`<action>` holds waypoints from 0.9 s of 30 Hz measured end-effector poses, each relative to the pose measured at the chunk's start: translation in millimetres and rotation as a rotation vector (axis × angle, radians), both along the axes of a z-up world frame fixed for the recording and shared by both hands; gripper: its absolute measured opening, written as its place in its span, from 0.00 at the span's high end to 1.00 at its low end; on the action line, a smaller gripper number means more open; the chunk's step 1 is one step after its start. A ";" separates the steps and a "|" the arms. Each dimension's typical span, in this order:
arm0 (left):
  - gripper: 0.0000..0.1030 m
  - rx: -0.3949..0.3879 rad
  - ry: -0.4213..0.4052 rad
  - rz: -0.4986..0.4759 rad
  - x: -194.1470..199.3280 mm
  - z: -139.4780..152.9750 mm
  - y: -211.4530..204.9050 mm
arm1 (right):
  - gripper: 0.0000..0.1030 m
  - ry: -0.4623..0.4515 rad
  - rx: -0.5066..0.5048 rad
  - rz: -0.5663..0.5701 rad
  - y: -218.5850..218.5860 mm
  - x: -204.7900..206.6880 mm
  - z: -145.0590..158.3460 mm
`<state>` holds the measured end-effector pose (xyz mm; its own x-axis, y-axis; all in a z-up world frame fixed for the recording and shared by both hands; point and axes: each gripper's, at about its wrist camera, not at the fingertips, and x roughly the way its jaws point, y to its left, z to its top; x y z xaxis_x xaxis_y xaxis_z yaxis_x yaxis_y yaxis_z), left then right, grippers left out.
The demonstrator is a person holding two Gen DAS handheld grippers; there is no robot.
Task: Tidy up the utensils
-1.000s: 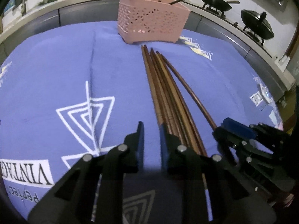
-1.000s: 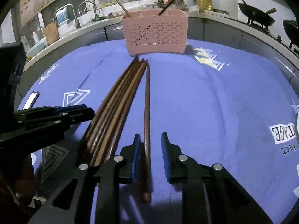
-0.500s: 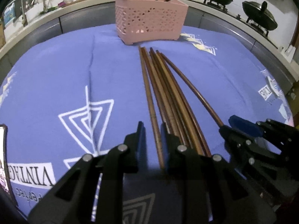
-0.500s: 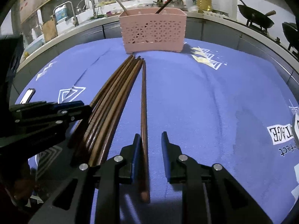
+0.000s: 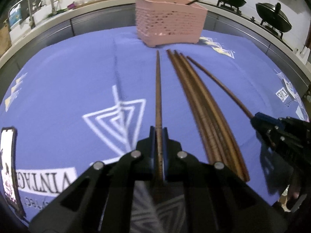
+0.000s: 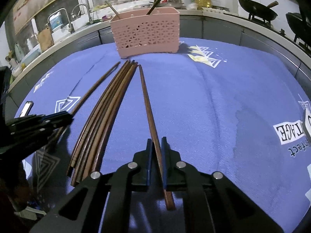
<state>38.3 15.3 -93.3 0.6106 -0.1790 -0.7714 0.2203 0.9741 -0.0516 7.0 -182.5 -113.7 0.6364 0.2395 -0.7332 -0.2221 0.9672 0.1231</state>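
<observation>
Several brown wooden chopsticks [image 5: 206,114] lie in a bundle on the blue cloth, pointing at a pink perforated basket [image 5: 171,19]. My left gripper [image 5: 158,134] is shut on one chopstick [image 5: 158,89], pulled left of the bundle. My right gripper [image 6: 155,145] is shut on another chopstick [image 6: 148,104], right of the bundle [image 6: 105,112]. The basket [image 6: 147,33] holds two utensils. Each gripper shows at the side of the other's view: the right one [image 5: 260,119] and the left one [image 6: 58,117].
The blue cloth [image 6: 223,106] covers the table. A phone [image 5: 7,161] lies at its left edge. Behind the table runs a counter with a sink tap [image 6: 60,17], bottles and black woks on a stove [image 5: 272,17].
Both grippers have closed, each on a single chopstick. Each held chopstick has separated sideways from the bundle, the left one leftward and the right one rightward.
</observation>
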 end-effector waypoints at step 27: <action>0.76 -0.101 0.062 -0.023 -4.4 5.4 27.6 | 0.91 0.070 0.058 -0.003 -12.8 6.8 2.1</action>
